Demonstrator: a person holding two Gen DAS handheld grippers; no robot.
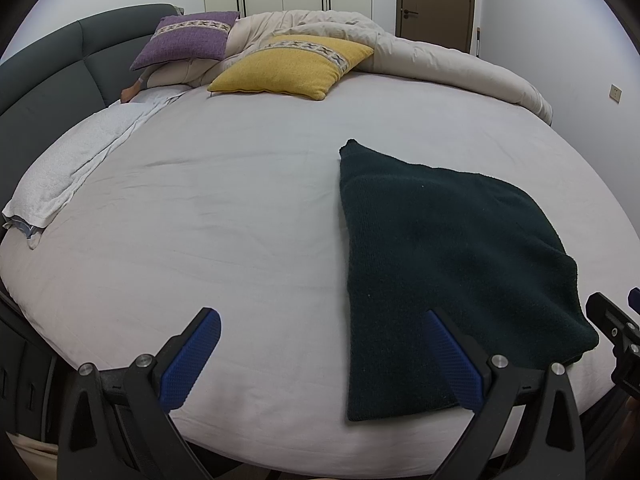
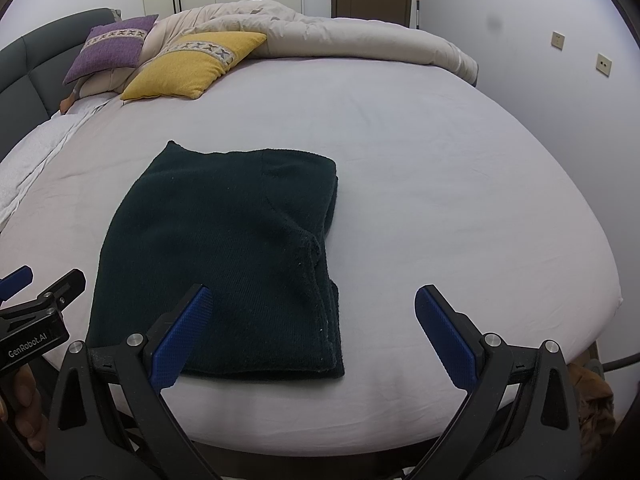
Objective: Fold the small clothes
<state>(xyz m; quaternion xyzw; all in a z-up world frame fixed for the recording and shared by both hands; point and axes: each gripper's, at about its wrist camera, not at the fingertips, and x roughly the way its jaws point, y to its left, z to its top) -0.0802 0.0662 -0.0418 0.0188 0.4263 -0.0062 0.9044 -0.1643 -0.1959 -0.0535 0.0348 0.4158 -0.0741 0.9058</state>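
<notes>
A dark green knitted garment (image 1: 452, 264) lies folded flat on the pale bed sheet (image 1: 224, 216), near the front edge. In the right wrist view the same garment (image 2: 228, 256) shows layered edges on its right side. My left gripper (image 1: 324, 316) hangs open above the sheet at the garment's left edge, its right finger over the cloth. My right gripper (image 2: 312, 296) is open too, over the garment's lower right corner, holding nothing. Each gripper shows at the edge of the other's view.
A yellow cushion (image 1: 292, 66), a purple cushion (image 1: 186, 38) and a bunched beige duvet (image 1: 440, 60) lie at the far side of the bed. A white towel (image 1: 76, 168) lies along the left, beside the grey headboard (image 1: 44, 80). The bed's front edge is close below the grippers.
</notes>
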